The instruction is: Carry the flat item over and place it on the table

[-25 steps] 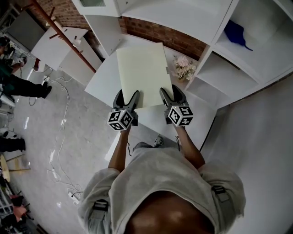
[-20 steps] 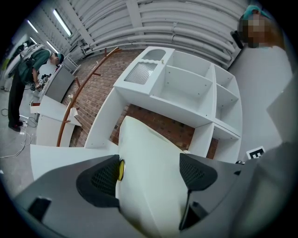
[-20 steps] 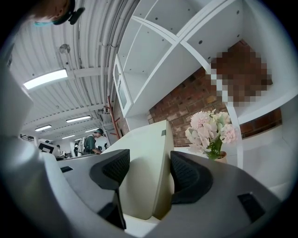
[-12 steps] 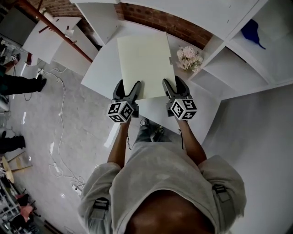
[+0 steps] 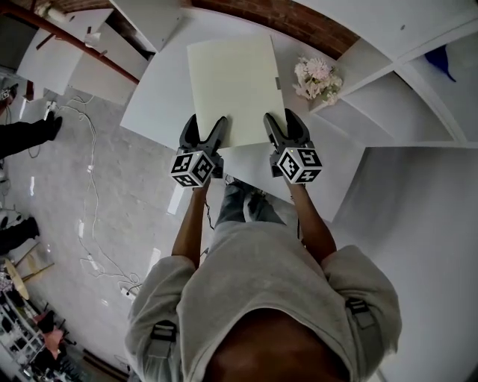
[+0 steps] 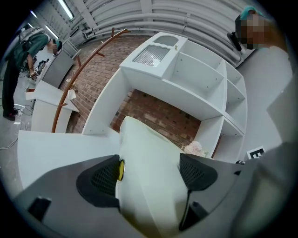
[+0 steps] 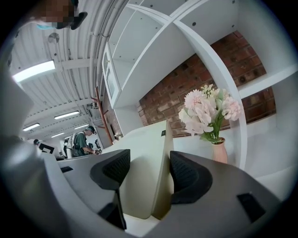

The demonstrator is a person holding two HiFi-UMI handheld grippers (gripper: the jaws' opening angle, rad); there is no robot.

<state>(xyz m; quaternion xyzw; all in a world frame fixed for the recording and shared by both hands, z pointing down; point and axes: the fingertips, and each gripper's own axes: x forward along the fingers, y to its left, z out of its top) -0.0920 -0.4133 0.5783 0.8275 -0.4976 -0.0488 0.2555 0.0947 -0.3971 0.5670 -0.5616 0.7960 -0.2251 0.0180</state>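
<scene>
The flat item is a pale cream board (image 5: 233, 82), held level above the white table (image 5: 153, 104). My left gripper (image 5: 204, 133) is shut on its near left corner, and my right gripper (image 5: 281, 127) is shut on its near right corner. The left gripper view has the board (image 6: 149, 153) filling the gap between the two dark pads (image 6: 106, 175) of the left gripper (image 6: 151, 168). Seen from the right gripper (image 7: 148, 169), the board (image 7: 139, 162) stands edge-on between the pads, close against the right pad (image 7: 184, 173).
A pink vase of pale flowers (image 5: 317, 74) stands on the table just right of the board, near in the right gripper view (image 7: 207, 109). White shelving (image 5: 388, 89) and a brick wall (image 5: 269, 15) lie beyond. Cables (image 5: 89, 171) and standing people (image 5: 26, 134) are at left.
Both grippers have carried the board forward over the table, nearer the brick wall and the shelving. The hold on the board is unchanged.
</scene>
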